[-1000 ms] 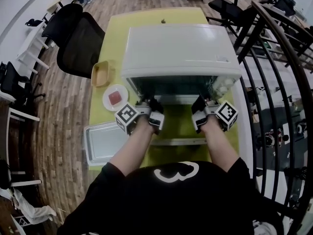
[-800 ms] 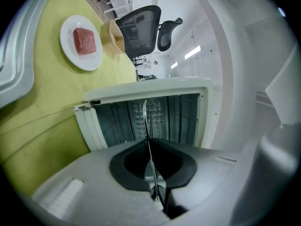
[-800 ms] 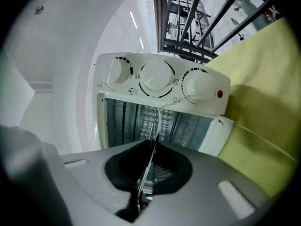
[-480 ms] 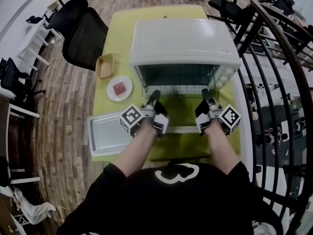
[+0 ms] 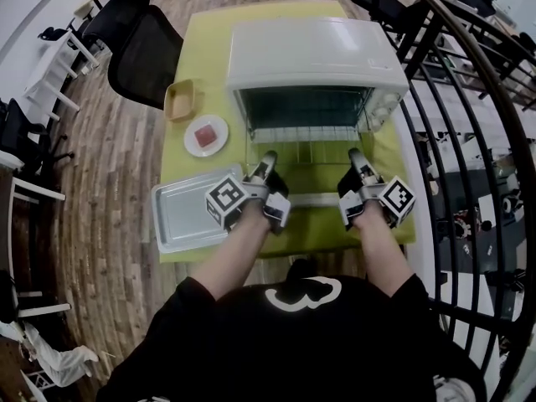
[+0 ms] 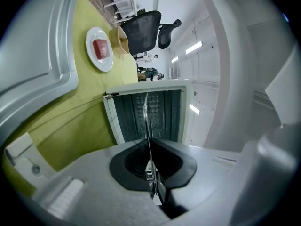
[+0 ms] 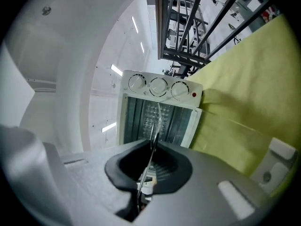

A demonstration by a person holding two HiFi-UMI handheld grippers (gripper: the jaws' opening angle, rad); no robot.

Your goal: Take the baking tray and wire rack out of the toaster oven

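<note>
Yellow-green rectangular table (image 5: 205, 57). On it, far middle: white boxy toaster oven (image 5: 310, 53), opening facing the near edge. Left of the oven: tan shallow rectangular tub (image 5: 180, 99), then white round plate (image 5: 206, 135) with red square piece. Near-left corner: silver metal baking tray (image 5: 186, 216), flat, empty.

Toaster oven (image 5: 310, 53) on table (image 5: 209, 40); wire rack (image 5: 310, 153) just before its opening; baking tray (image 5: 180, 216), plate (image 5: 206, 135), bowl (image 5: 180, 99) to left
</note>
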